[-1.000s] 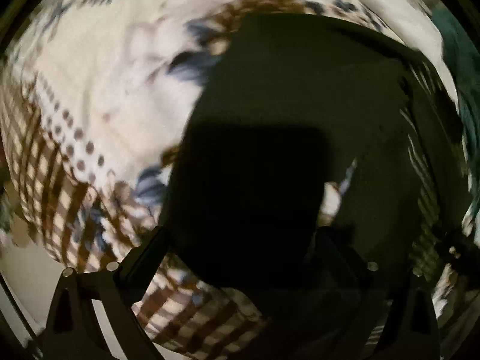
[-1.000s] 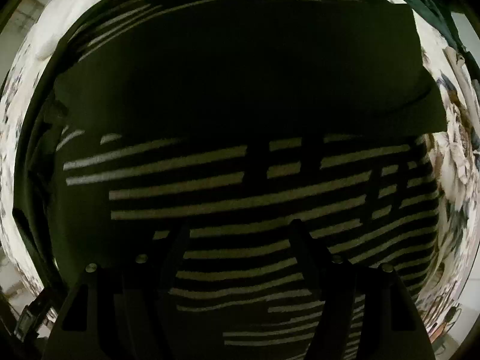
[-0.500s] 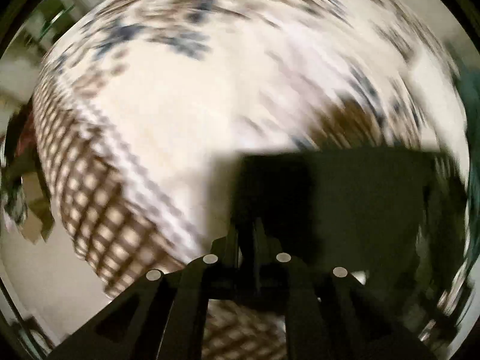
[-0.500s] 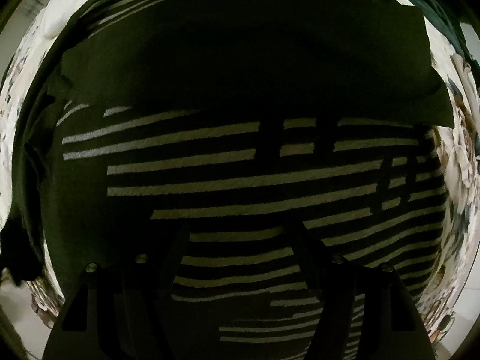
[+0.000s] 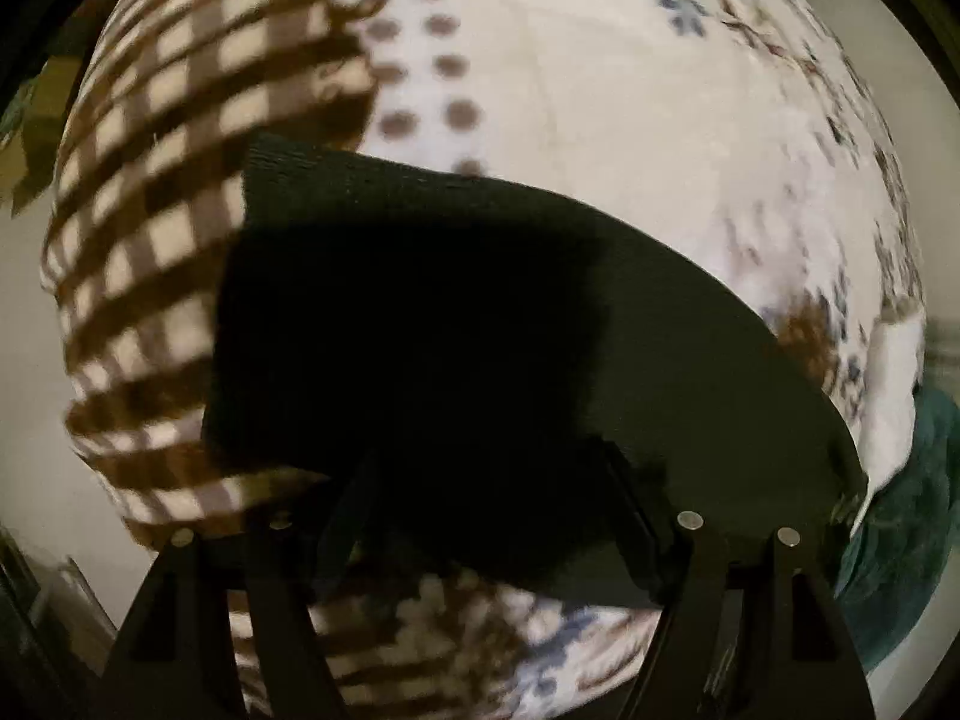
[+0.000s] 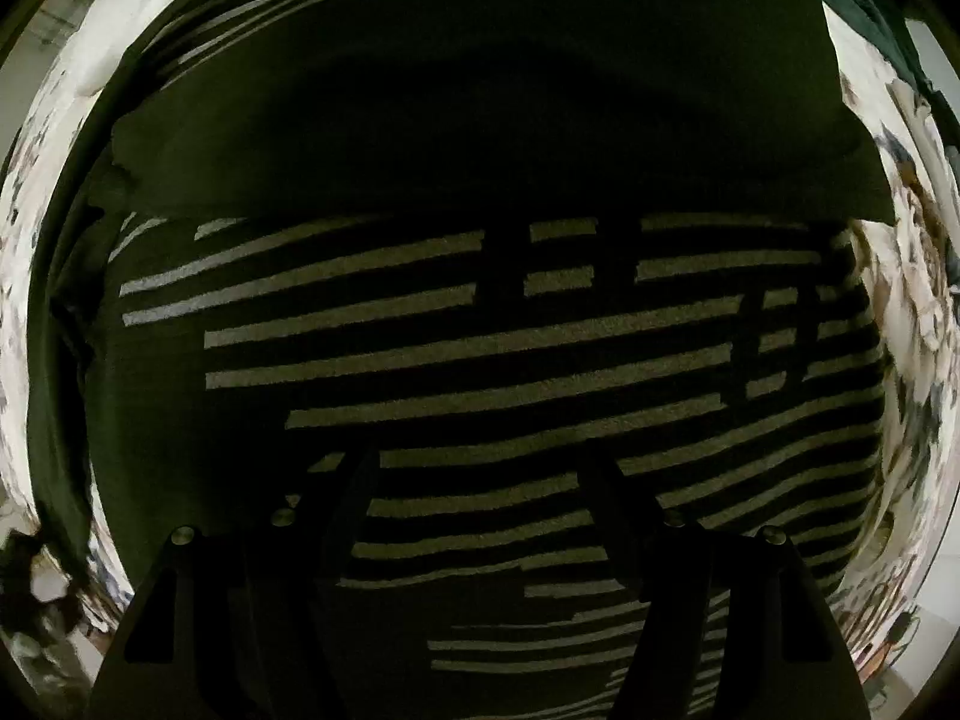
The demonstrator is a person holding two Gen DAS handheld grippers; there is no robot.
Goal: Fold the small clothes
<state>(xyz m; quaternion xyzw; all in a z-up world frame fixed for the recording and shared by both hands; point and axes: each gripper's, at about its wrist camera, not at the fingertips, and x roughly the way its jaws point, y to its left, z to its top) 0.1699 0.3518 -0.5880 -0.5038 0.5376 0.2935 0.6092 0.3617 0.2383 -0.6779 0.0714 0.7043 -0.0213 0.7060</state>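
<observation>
A dark knit garment with pale stripes [image 6: 480, 348] fills the right wrist view, lying flat on a patterned blanket, with a plain dark flap folded over its far half. My right gripper [image 6: 480, 468] is open, its fingers spread just above the striped part, holding nothing. In the left wrist view a plain dark fold of the garment [image 5: 480, 330] lies on the blanket, its ribbed end to the upper left. My left gripper [image 5: 486, 468] is open, fingers spread over the near edge of this fold.
The blanket [image 5: 600, 120] is cream with brown checks at left, dots and blue-brown flowers. A teal cloth [image 5: 900, 510] lies at the right edge. Pale floor [image 5: 24, 360] shows at left beyond the blanket's edge.
My left gripper was shut half a second ago and now is open; its view swung so the dark fold lies under its fingers. The right gripper stays open and has barely moved over the stripes.
</observation>
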